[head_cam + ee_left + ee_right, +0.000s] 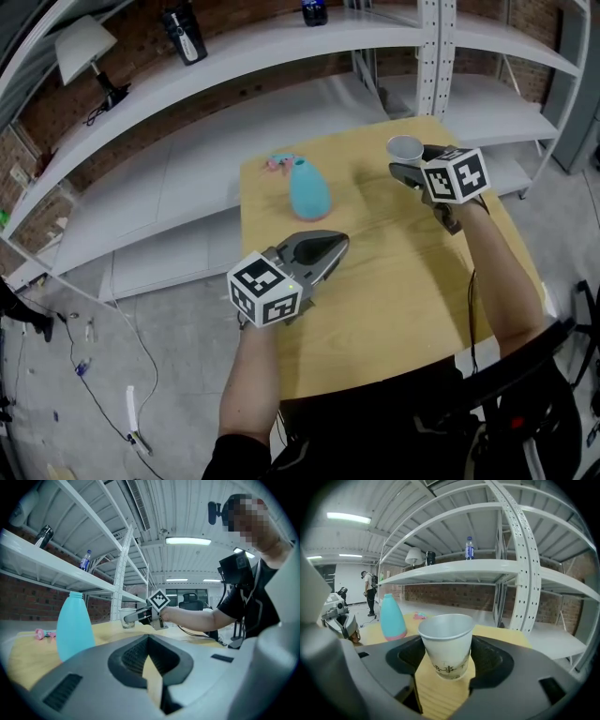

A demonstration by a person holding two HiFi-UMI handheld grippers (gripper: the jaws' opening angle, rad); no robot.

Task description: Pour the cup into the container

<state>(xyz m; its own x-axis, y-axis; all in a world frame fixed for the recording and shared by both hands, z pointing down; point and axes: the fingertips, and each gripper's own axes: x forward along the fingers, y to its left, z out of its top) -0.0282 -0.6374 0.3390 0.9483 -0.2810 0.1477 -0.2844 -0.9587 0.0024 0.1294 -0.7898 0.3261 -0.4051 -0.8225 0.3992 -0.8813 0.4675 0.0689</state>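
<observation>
Between the right gripper's (446, 665) jaws sits the paper cup (446, 641), pinched at its sides and kept upright, I'd say so nothing spills. It's white, rim slightly squashed, at the table's (394, 309) far right. The left gripper (337, 244) waits closed, empty, near the turquoise container (308, 187).

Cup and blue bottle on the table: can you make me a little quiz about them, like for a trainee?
1. True or false: the left gripper is gripping the turquoise bottle.
2. What stands between the right gripper's jaws? A) a spoon B) the paper cup C) nothing
3. Fill in: the cup's open mouth faces ____.
Key: 1 false; 2 B; 3 up.
</observation>
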